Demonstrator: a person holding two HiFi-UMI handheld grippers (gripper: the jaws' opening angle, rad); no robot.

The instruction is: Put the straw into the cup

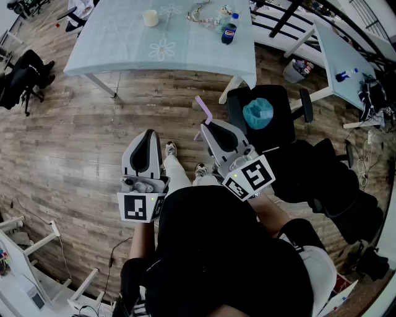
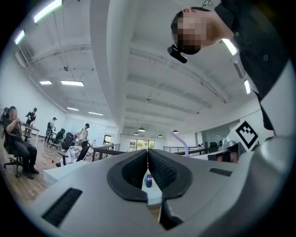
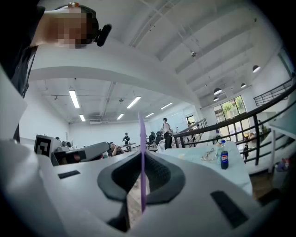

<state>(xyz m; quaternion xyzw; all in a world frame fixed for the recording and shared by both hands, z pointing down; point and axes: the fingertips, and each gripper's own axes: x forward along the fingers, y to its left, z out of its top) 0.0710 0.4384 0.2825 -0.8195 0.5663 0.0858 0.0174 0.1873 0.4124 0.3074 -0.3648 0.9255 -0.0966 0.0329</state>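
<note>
A purple bent straw (image 1: 205,109) stands upright in my right gripper (image 1: 206,125), whose jaws are shut on its lower part. In the right gripper view the straw (image 3: 142,162) runs vertically between the closed pads of that gripper (image 3: 142,155). My left gripper (image 1: 147,133) hangs beside it to the left, jaws together with nothing between them, as the left gripper view (image 2: 147,153) also shows. The pale cup (image 1: 150,17) stands far ahead on the light blue table (image 1: 124,49). Both grippers are held over the wooden floor, well short of the table.
A Pepsi bottle (image 1: 229,33) and some clutter sit at the table's right end. A black office chair with a teal object (image 1: 258,113) stands just right of the right gripper. A second white table (image 1: 337,56) is at the right. People stand and sit in the background.
</note>
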